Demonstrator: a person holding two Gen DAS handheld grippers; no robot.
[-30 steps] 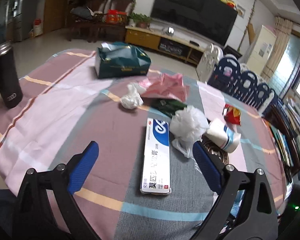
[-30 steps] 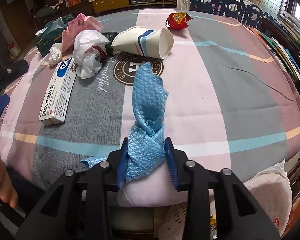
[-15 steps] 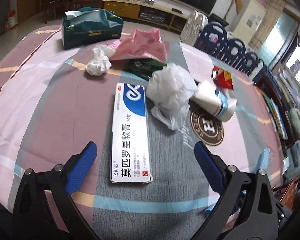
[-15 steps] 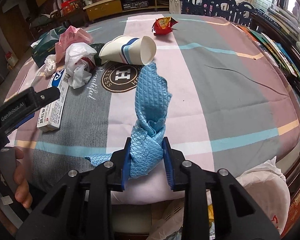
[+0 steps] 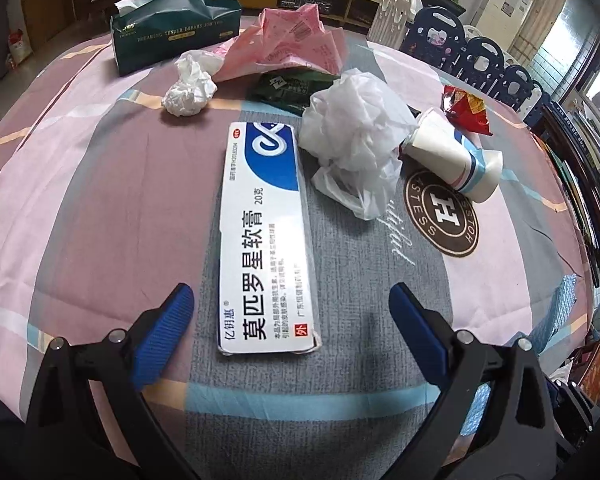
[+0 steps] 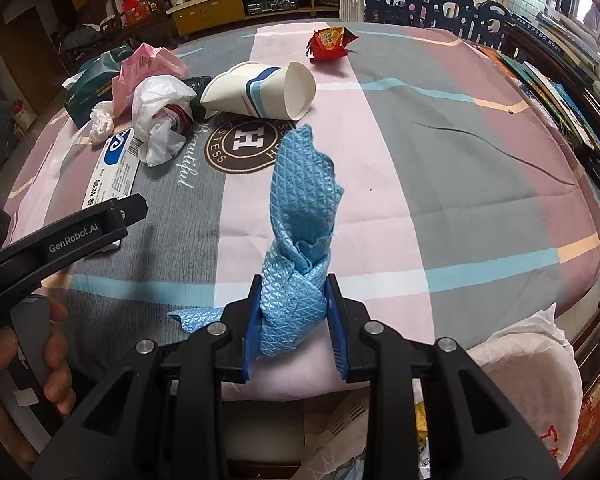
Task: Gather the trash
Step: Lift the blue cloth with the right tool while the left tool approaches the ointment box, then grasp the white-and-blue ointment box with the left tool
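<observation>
A long white-and-blue ointment box (image 5: 265, 236) lies flat on the checked tablecloth. My left gripper (image 5: 290, 312) hovers open over its near end, blue fingers wide on either side without touching it. Past the box lie a crumpled white plastic bag (image 5: 352, 136), a tissue ball (image 5: 188, 90), a pink wrapper (image 5: 296, 44), a dark green packet (image 5: 288, 88), a tipped paper cup (image 5: 452, 160) and a red snack wrapper (image 5: 466, 110). My right gripper (image 6: 293, 308) is shut on a twisted blue quilted cloth (image 6: 302, 208) standing up above the table's near edge.
A dark green tissue box (image 5: 172, 28) stands at the far left of the table. A white bag (image 6: 532, 356) with rubbish hangs below the table's near edge. A hand (image 6: 4, 360) holds the left gripper's handle. Blue chairs (image 6: 440, 4) and a TV cabinet stand beyond.
The left gripper has come down and tipped toward the table, so the ointment box now lies large between its open fingers. The right gripper still holds the blue cloth in the same place.
</observation>
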